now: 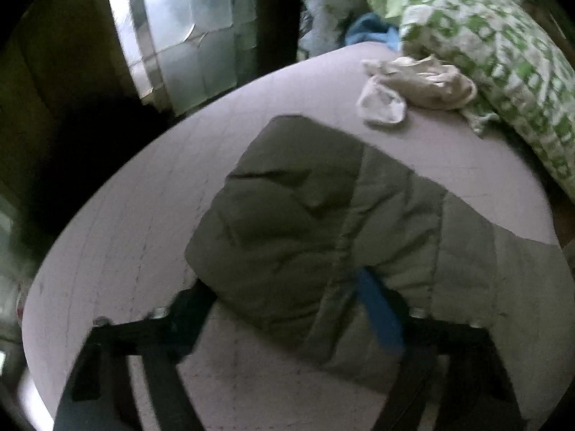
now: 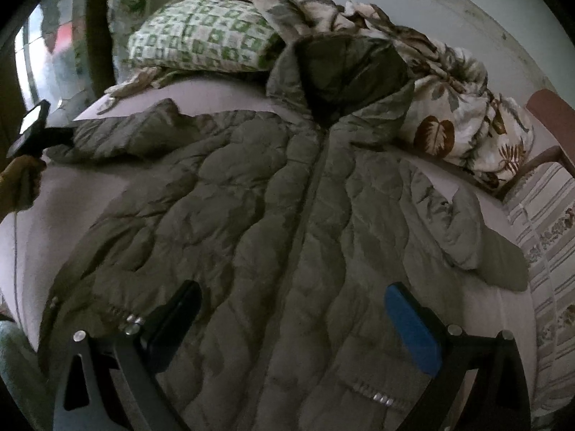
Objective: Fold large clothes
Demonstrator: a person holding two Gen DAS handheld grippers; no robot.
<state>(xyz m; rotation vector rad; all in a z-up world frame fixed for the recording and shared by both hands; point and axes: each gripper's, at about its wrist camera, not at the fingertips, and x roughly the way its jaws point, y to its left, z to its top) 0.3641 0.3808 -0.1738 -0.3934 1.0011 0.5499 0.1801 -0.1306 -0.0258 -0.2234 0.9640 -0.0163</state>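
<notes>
Our left gripper [image 1: 287, 305] has the cuff end of the jacket's sleeve [image 1: 298, 215] lying between its fingers. The blue pad [image 1: 379, 318] presses against the fabric on one side and the black finger [image 1: 187, 309] stands at the sleeve's other edge, so the jaws sit narrowed around the sleeve, though we cannot tell whether both sides truly pinch it. Seen from the right wrist, that gripper appears at the far left edge, held in a hand [image 2: 18, 176] just at the tip of the sleeve.

Our right gripper [image 2: 298, 327] hovers over the lower front of the olive quilted jacket [image 2: 287, 197], its black finger [image 2: 176, 323] and blue pad [image 2: 413, 327] standing wide apart with nothing gripped between them.

The jacket lies front up and spread flat on the pale bed sheet [image 1: 125, 233], zip [image 2: 312, 186] closed down the middle, hood [image 2: 341, 68] toward the pillows, and both sleeves stretched out to the sides. Metal snaps [image 2: 129, 318] glint near the hem.

Beyond the sleeve, a crumpled whitish cloth [image 1: 417, 86] rests on the sheet beside a green-and-white patterned pillow [image 1: 485, 54]. A leaf-print blanket [image 2: 449, 107] is bunched behind the hood, and a striped cover [image 2: 546, 222] hangs at the right edge of the bed.
</notes>
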